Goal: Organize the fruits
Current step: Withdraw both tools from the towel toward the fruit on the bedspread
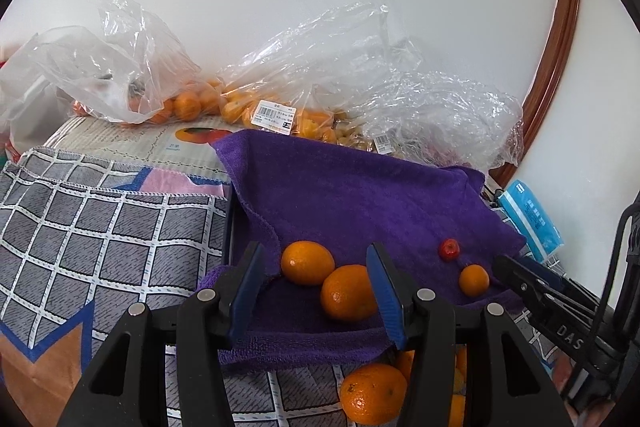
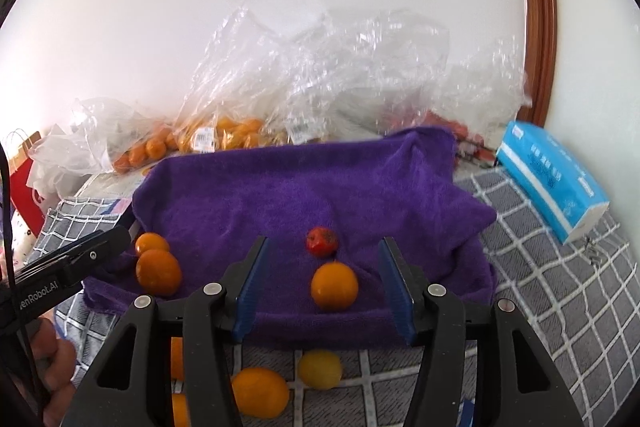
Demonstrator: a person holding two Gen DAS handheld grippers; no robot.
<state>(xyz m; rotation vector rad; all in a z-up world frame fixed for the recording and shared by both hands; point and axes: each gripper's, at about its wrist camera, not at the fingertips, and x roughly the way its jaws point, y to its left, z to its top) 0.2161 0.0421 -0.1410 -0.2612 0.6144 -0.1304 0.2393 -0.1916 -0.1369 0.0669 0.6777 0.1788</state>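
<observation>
I read "DAS" on the right gripper (image 1: 516, 273) | "enRobot.AI" on the left gripper (image 1: 316, 291) | both fingers wide, empty, above purple towel (image 2: 304, 187) | small orange (image 2: 334, 285), red fruit (image 2: 321, 241) on towel

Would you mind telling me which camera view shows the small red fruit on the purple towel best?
The right wrist view: the small red fruit sits central, large, its dark blotch visible. The left wrist view shows it smaller, off right.

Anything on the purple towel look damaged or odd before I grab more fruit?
Yes: the small red fruit on the purple towel has a dark blotchy patch on top, possibly bruising or rot. The round orange citrus fruit beside it looks clean.
</observation>
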